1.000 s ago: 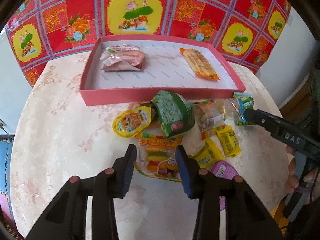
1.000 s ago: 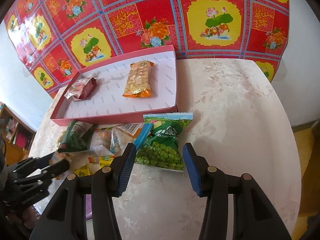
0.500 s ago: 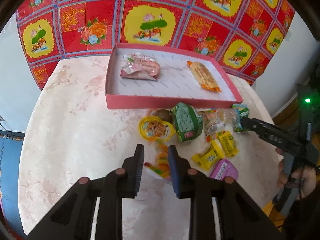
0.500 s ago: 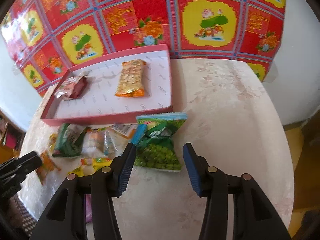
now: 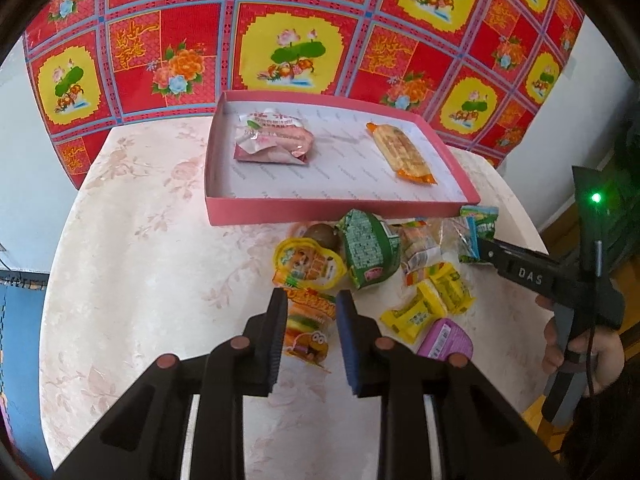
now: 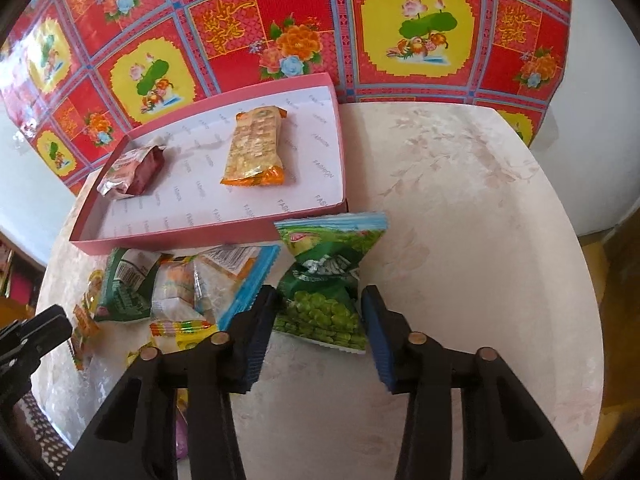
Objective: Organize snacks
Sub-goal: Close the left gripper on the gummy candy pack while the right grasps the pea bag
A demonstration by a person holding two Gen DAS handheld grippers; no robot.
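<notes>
The gummy packet is clamped by the left gripper. The pea bag is flanked by the right gripper — its jaws, just narrowed, are seen apart, not yet pressing.

Left wrist view: gummy packet partly hidden btwn the left gripper pads, side edges covered. Brown round item mostly tucked behind yellow-lidded cup & green pack; can't ID it. Purple packet cut by gripper arm. Person's hand at frame edge, half behind the handle. Right wrist view: print on the pea bag too blurred to read; its lower corners sit behind the right gripper fingers; whether pads touch it, unclear.
</notes>
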